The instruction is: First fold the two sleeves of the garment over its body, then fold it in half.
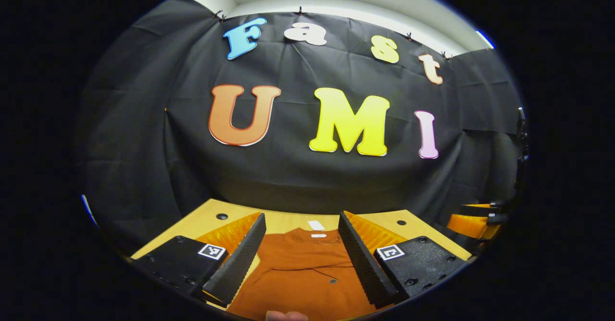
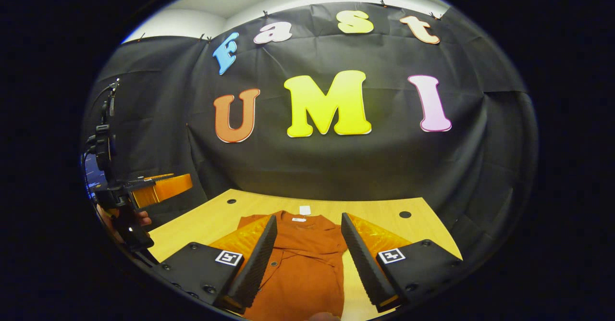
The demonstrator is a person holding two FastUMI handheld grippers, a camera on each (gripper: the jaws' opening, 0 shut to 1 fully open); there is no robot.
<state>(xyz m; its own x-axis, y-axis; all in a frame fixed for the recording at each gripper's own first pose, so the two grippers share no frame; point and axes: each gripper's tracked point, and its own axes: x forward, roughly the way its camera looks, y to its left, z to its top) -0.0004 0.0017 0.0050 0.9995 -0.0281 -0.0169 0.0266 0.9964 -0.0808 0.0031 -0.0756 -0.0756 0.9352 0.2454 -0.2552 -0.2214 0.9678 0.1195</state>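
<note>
Table: pale wooden tabletop spreads ahead under both my grippers.
Garment: rust-orange soft cloth shirt lies flat below me; light, limp, best pinched at a sleeve edge.
Grippers: my left gripper and right gripper both gape wide, holding nothing.

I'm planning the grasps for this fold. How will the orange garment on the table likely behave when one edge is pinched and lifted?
The garment will probably be floppy: it lies flat on the table with soft creases, so a lifted edge should drape and trail. It looks thin, so likely light. It may slide on the smooth tabletop rather than stay put. Both the left gripper and right gripper are open above it.
</note>
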